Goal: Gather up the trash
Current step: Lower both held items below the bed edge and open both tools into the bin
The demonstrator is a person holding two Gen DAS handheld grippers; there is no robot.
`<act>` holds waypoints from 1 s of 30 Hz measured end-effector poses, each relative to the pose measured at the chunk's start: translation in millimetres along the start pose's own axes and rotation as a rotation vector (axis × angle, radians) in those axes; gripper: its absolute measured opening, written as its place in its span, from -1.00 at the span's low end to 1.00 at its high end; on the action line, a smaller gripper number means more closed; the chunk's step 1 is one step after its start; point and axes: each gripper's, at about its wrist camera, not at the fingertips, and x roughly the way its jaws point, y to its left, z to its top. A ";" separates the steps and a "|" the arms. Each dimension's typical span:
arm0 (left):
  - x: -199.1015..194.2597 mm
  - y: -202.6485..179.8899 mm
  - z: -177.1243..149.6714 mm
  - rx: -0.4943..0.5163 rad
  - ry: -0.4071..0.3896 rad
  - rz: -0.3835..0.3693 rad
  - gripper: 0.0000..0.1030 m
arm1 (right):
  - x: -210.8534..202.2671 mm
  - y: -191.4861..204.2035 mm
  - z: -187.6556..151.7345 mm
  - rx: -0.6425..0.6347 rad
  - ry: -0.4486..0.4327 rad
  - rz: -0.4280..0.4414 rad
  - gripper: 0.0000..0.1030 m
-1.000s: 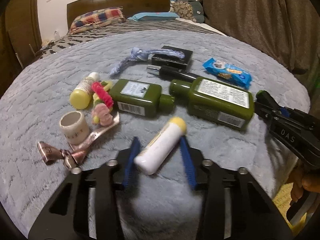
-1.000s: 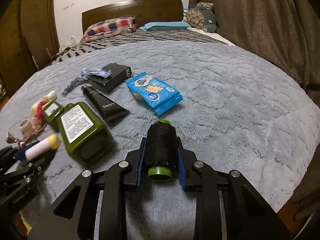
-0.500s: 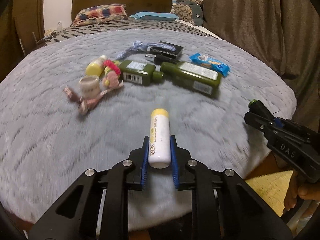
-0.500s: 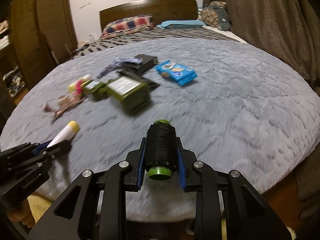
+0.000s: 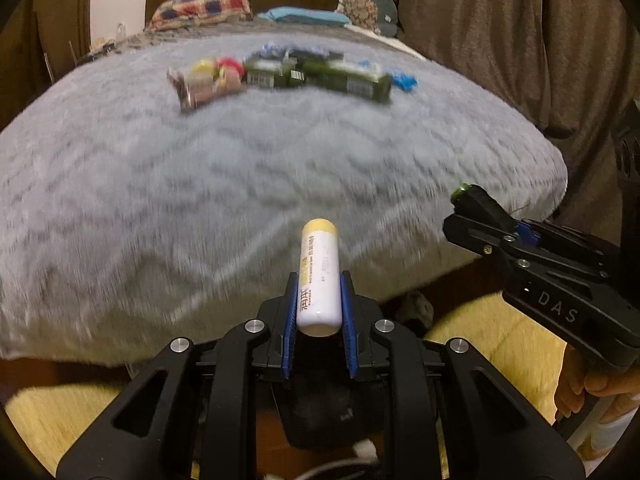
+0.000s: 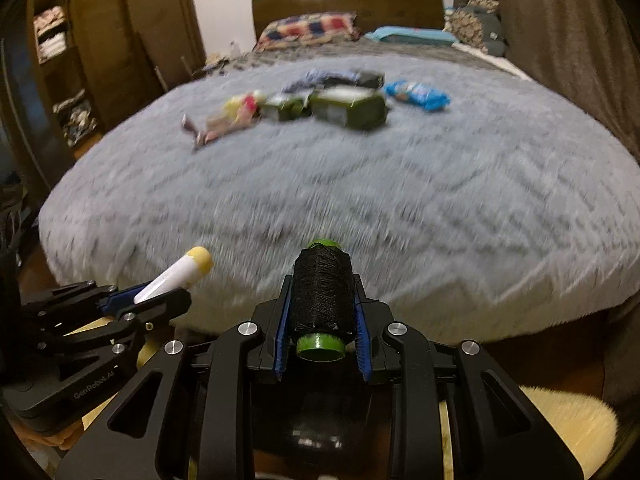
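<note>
My left gripper (image 5: 319, 304) is shut on a white tube with a yellow cap (image 5: 320, 272), held off the foot of the bed; it also shows in the right wrist view (image 6: 172, 280). My right gripper (image 6: 322, 316) is shut on a spool of black thread with green ends (image 6: 322, 296), seen from the left wrist view (image 5: 478, 204) at the right. Far back on the grey blanket (image 5: 240, 184) lie two green bottles (image 5: 344, 78), a blue snack packet (image 6: 418, 96), a black box (image 6: 362, 78) and small colourful items (image 5: 212, 76), all blurred.
The bed's foot edge (image 6: 440, 320) is just ahead of both grippers. Yellow flooring or a mat (image 5: 492, 344) lies below. Brown curtains (image 5: 500, 40) hang on the right, a wooden shelf unit (image 6: 60, 60) stands on the left, pillows (image 6: 308, 30) at the headboard.
Both grippers have pulled back from the bed, each keeping its item. A second ago the left gripper was open around the tube; it has since shut on it and lifted it.
</note>
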 end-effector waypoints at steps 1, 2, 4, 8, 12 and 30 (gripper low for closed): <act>2.9 0.6 -5.9 0.003 0.016 -0.006 -0.65 | 3.9 2.4 -7.3 -0.011 0.024 0.009 -0.47; 6.7 0.9 -11.0 0.002 0.031 -0.010 -0.65 | 6.4 3.8 -12.2 -0.015 0.041 0.017 -0.46; 16.5 5.0 -25.2 -0.012 0.071 -0.011 -0.65 | 15.0 4.5 -24.1 -0.010 0.084 0.039 -0.47; 35.5 5.7 -45.5 -0.022 0.142 -0.019 -0.65 | 36.2 4.1 -44.1 -0.003 0.167 0.045 -0.47; 59.5 8.1 -63.1 -0.037 0.231 -0.031 -0.65 | 62.0 3.7 -63.6 0.006 0.262 0.044 -0.47; 69.3 20.1 -64.5 -0.042 0.283 -0.020 -0.38 | 70.7 -18.0 -65.2 0.070 0.281 0.030 0.00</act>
